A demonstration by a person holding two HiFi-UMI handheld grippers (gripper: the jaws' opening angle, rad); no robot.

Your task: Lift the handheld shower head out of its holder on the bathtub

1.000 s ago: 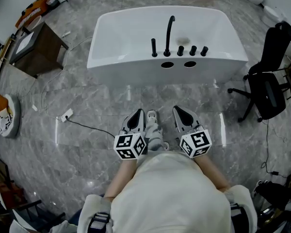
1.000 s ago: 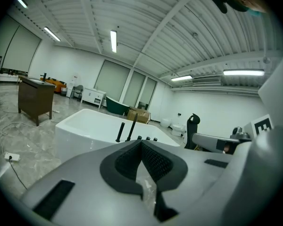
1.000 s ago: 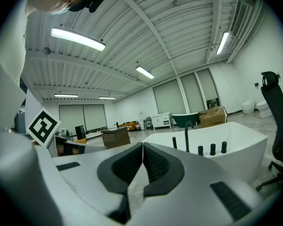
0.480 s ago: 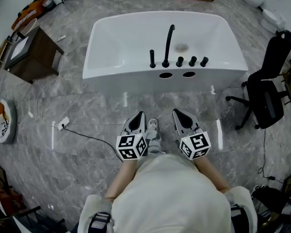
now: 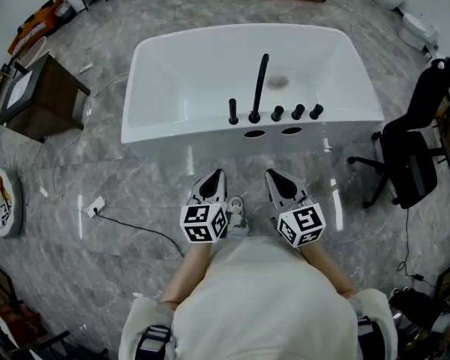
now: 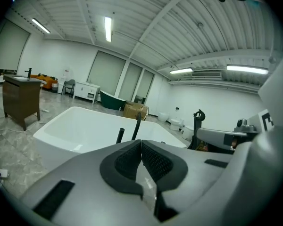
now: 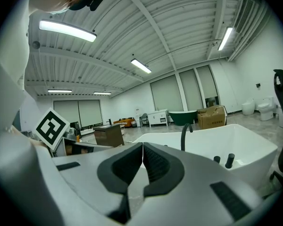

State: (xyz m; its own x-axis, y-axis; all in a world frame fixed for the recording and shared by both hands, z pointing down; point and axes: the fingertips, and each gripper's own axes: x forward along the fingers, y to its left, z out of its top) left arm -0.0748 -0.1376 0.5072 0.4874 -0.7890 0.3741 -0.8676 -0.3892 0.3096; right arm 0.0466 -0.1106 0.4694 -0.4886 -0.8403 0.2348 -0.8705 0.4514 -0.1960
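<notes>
On the near rim of the bathtub (image 5: 165,132), the handheld shower head (image 5: 232,109) stands upright in its holder (image 5: 232,122), well apart from my left tool (image 5: 213,177) and right tool (image 5: 274,177), both pressed together and empty, so I should spread one before reaching its stem.

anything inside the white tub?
The white freestanding bathtub shows a bare basin with only a dark spot, likely the drain, by the black curved spout. Its near inner wall is hidden behind the rim.
</notes>
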